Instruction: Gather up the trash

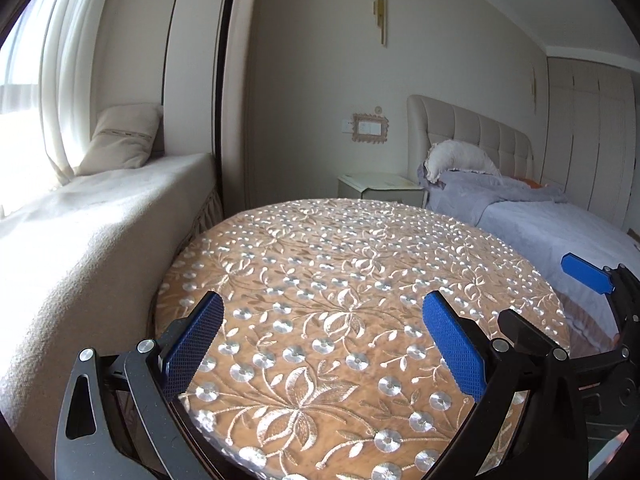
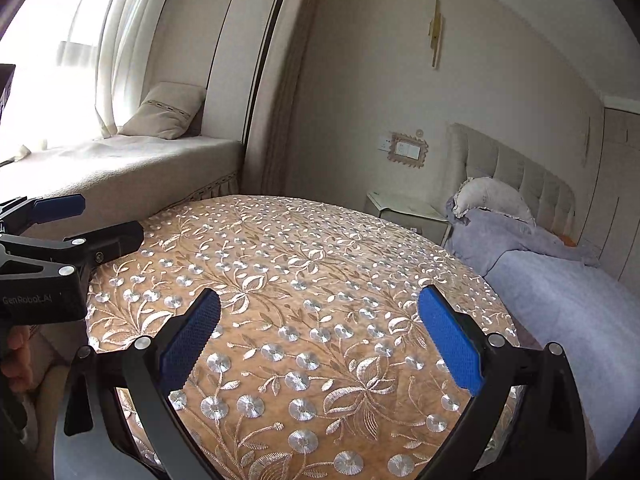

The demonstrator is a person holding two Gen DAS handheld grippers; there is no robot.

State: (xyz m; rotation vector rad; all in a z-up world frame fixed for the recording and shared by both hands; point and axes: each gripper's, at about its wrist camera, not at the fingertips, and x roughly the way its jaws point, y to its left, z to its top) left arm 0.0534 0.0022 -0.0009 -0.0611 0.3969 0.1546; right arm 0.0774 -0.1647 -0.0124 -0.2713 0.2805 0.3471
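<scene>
Grippers (image 1: 322,336) (image 2: 318,334) level above table (image 1: 360,248), jaws apart

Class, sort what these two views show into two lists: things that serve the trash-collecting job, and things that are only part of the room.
For the job:
left gripper, open
right gripper, open
No trash is visible.

Just there:
round table with embroidered cloth
bed
nightstand
window-seat cushion
curtain

Both wrist views look closely, side by side, across the same round table (image 1: 360,264) toward the bed (image 2: 560,300).
</scene>
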